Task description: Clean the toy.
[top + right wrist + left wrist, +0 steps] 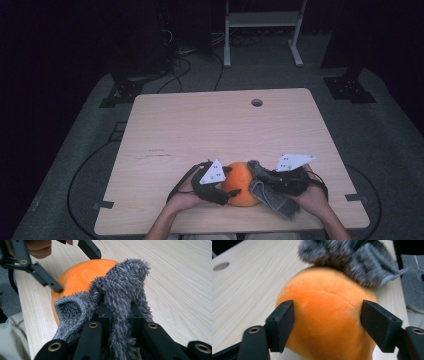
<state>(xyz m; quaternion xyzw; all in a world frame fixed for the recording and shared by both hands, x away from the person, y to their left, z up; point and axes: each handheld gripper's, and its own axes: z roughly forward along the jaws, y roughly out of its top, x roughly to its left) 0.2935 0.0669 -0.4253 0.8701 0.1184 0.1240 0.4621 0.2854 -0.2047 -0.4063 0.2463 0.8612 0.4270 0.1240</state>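
**Wiping an orange ball with a grey cloth**

Looking down from the high view, the ball (241, 184) sits on the table (200, 130) near its front edge, well short of the round hole (256, 102) at the far side. It is about round, so no long axis or heading can be told. The left gripper (226, 186) comes at the ball from its left, the right gripper (261, 176) from its right, with the cloth (267, 192) draped between that gripper and the ball and hanging toward the front edge. Faint small print lies on the table left of the ball, too small to read.

From the left gripper view, the jaws stand spread, one on each side of the ball (325, 322), at its flanks; whether they press it I cannot tell. The cloth (352, 260) rests on the ball's far top.

From the right gripper view, the jaws are clamped on a fold of the cloth (120, 297), which lies against the ball (80, 275). The left gripper (76, 271) holds the ball's far side. No label shows on ball or cloth.
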